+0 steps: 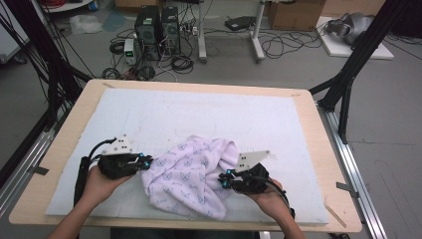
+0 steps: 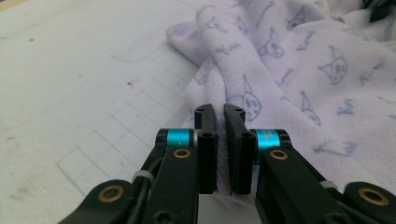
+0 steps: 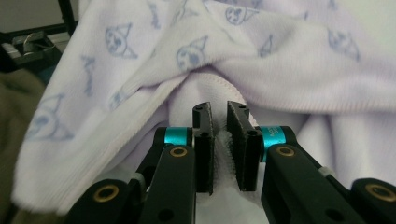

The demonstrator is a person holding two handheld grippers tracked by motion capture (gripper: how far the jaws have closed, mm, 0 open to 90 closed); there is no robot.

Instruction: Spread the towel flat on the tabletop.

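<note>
Cloth [image 1: 191, 174], pale lilac with small blue cat faces, lay crumpled near the bench's [image 1: 64, 149] front edge on a white mat [image 1: 249, 114]. We had the left hand-held gripper [image 1: 147, 162] clamped on its left edge and the right hand-held gripper [image 1: 224, 181] pinching a fold at its right side.

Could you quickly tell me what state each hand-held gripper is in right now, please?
Left hand-held gripper: closed on a fold of the towel.
Right hand-held gripper: closed on the towel's edge.
</note>
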